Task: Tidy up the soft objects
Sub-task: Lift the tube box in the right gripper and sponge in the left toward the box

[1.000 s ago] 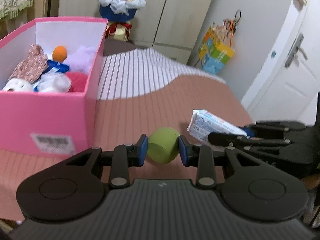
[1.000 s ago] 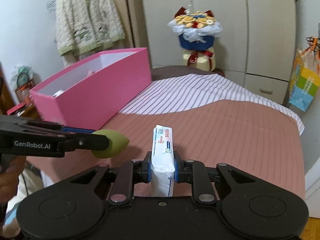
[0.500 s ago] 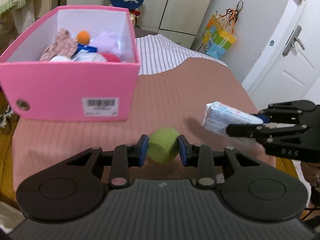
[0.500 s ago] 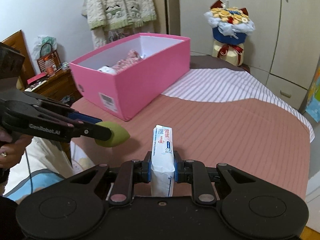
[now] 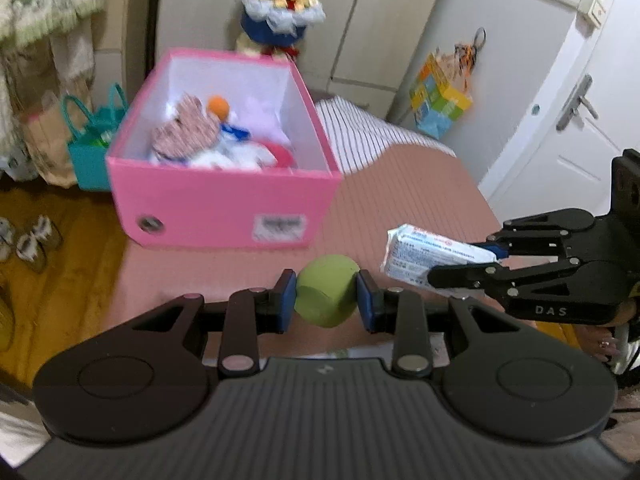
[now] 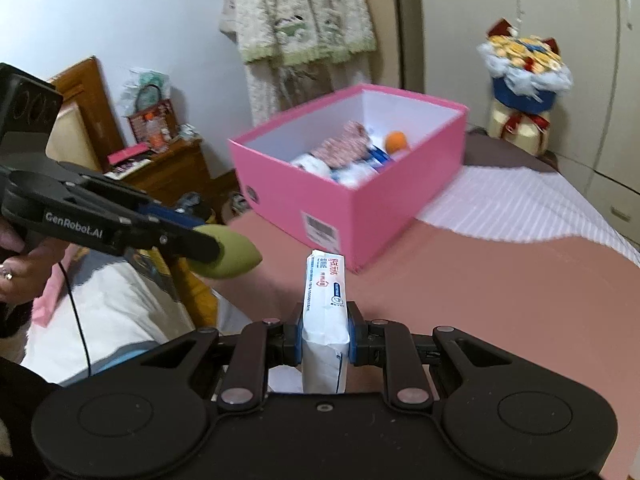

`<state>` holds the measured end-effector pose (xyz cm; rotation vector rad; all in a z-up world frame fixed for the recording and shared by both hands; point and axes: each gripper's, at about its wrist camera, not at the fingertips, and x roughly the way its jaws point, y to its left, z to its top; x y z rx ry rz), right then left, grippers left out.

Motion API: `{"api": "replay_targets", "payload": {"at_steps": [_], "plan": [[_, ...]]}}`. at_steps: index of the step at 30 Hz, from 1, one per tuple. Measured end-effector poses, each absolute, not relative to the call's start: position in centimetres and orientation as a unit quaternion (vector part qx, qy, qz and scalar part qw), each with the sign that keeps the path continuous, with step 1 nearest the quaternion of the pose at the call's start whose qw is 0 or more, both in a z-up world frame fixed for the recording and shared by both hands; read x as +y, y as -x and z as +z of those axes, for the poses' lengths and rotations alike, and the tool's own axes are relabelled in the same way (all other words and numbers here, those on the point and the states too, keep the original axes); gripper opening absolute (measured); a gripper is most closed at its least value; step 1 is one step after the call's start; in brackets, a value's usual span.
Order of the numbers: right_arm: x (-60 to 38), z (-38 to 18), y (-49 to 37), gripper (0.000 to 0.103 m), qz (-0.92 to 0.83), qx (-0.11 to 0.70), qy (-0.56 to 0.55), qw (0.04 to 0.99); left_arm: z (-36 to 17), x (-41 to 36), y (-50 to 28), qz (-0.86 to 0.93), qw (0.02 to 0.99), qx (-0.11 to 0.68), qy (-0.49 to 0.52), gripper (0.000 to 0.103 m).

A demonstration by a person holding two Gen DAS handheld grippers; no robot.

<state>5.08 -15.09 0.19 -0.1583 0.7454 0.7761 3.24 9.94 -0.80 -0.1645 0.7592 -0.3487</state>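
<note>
My left gripper (image 5: pixel 326 295) is shut on a green sponge (image 5: pixel 327 290), held above the bed's near edge; the sponge also shows in the right wrist view (image 6: pixel 230 251). My right gripper (image 6: pixel 323 338) is shut on a white tissue pack (image 6: pixel 325 312), seen at the right of the left wrist view (image 5: pixel 428 257). An open pink box (image 5: pixel 224 204) stands ahead on the bed, holding several soft things: a patterned cloth (image 5: pixel 186 133), an orange ball (image 5: pixel 218 105) and white items. The box also appears in the right wrist view (image 6: pixel 360 200).
The bed has a pink ribbed cover (image 6: pixel 500 300) and a striped sheet (image 5: pixel 360 136). A flower bouquet (image 5: pixel 280 8), wardrobe doors and a white door (image 5: pixel 580 112) stand behind. A wooden nightstand (image 6: pixel 168 168), a teal bag (image 5: pixel 94 148) and shoes on the floor are at the left.
Both grippers have risen and pulled back from the box, still holding the sponge and tissue pack. The views now look down into the box from higher up.
</note>
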Motion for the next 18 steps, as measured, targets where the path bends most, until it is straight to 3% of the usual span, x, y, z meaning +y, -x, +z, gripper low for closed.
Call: {"api": "replay_targets", "payload": {"at_steps": [18], "plan": [[-8.5, 5.0, -13.8, 0.023, 0.363, 0.278, 0.063, 0.887, 2.0, 14.3, -14.0, -0.151, 0.941, 0.278, 0.117, 0.031]]}}
